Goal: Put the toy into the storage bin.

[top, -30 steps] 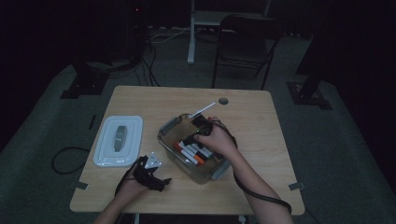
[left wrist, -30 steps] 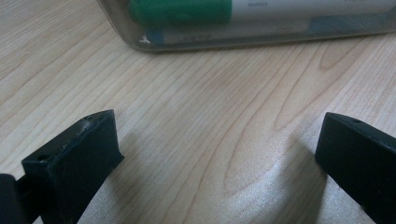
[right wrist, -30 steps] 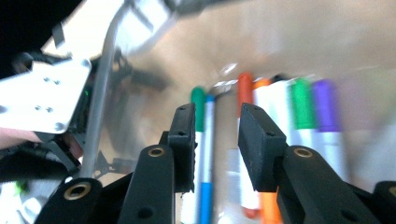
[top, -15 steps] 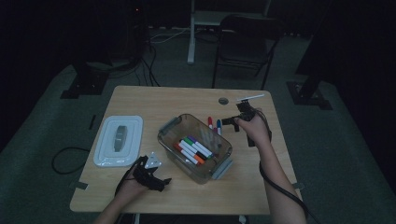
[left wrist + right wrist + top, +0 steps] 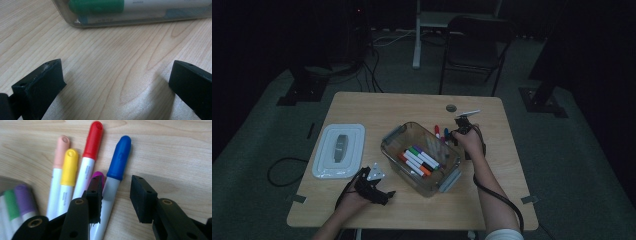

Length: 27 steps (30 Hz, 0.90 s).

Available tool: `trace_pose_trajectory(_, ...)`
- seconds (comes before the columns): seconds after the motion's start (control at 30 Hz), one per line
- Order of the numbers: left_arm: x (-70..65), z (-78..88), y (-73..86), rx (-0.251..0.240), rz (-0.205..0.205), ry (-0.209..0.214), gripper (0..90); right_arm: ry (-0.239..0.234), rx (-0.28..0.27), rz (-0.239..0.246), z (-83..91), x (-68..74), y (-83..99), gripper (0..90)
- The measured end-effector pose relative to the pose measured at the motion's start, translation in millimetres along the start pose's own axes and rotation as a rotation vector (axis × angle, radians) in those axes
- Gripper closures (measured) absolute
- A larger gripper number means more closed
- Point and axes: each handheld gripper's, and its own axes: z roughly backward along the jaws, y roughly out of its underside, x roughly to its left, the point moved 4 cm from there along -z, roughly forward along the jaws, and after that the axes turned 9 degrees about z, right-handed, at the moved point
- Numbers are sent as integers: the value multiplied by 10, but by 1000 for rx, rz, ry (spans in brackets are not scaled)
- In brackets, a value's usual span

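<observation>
Right gripper view: right gripper (image 5: 115,195) is low over the table (image 5: 175,150), jaws part-spread with the blue marker (image 5: 115,172) lying between them. Pads are not pressing on it; there is a gap on the right side and the left jaw sits just beside the barrel. The jaws have just been closing a little, with that blue marker between them. Left of it, in a loose fan on the wood: magenta marker (image 5: 98,175) partly hidden behind the left jaw, red marker (image 5: 90,152), yellow marker (image 5: 68,170), peach marker (image 5: 59,155). Caps all point away from the camera. At the lower left edge, green and purple caps show through the clear wall of the bin (image 5: 10,185).

High view: right gripper (image 5: 460,131) sits at the far right side of the clear bin (image 5: 392,137), over the loose markers lying on the table just beside the bin wall. Several markers are inside the bin. The bin's white lid (image 5: 338,150) lies flat on the table to the left, well apart from the bin. Left gripper (image 5: 379,192) rests on the table near the front edge, just beside the bin's near corner.

Left gripper view: left gripper (image 5: 116,82) jaws are spread wide, bare wood between them, holding nothing. The bin wall is ahead of them, a green marker (image 5: 97,5) visible inside.
</observation>
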Motion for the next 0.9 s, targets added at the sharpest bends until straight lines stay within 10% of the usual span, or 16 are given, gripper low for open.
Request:
trace_pose_trajectory(0.47, 0, 1, 0, 1, 0, 0, 4, 41, 20, -84, 92, -173, 63, 767)
trace_pose_trajectory(0.9, 0, 1, 0, 1, 0, 0, 4, -6, -73, -34, 715, -57, 29, 768)
